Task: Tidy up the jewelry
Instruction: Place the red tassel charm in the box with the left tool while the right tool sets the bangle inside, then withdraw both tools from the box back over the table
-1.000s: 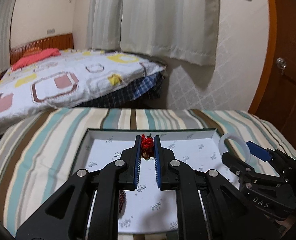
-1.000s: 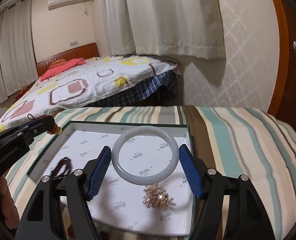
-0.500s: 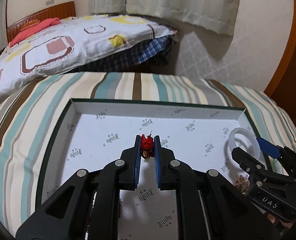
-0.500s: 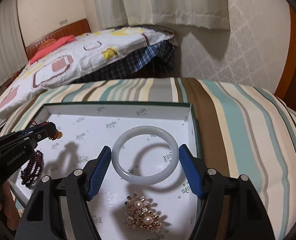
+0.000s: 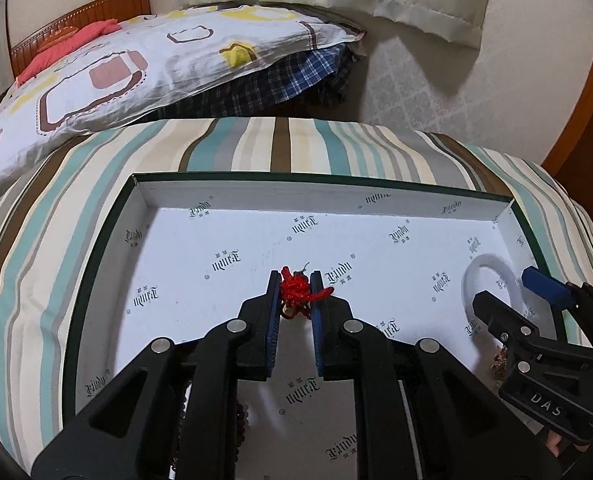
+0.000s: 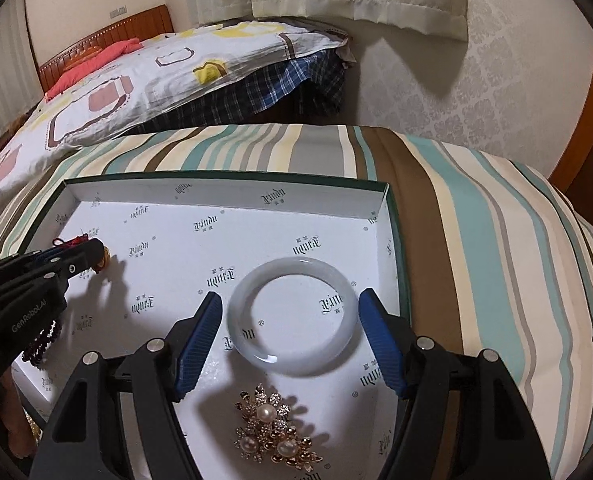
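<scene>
A shallow white-lined box [image 5: 336, 194] with a dark green rim lies on a striped cushion. My left gripper [image 5: 295, 284] is shut on a red knotted cord charm [image 5: 296, 290] with a small gold bead, held low over the box floor; it also shows in the right wrist view [image 6: 96, 256]. My right gripper [image 6: 290, 312] is open, its blue pads on either side of a pale jade bangle [image 6: 292, 316] that lies on the box floor at the right; the pads stand just clear of it. The bangle also shows in the left wrist view [image 5: 472, 280].
A gold and pearl brooch [image 6: 274, 436] lies in the box just below the bangle. A dark red bead bracelet [image 6: 42, 340] lies at the box's near left. The striped cushion [image 6: 476, 240] surrounds the box. A bed [image 5: 116, 60] stands behind.
Both grippers have come down closer to the box floor. The right gripper's pads no longer press the bangle, which now lies on the floor. The left gripper still holds the red charm.
</scene>
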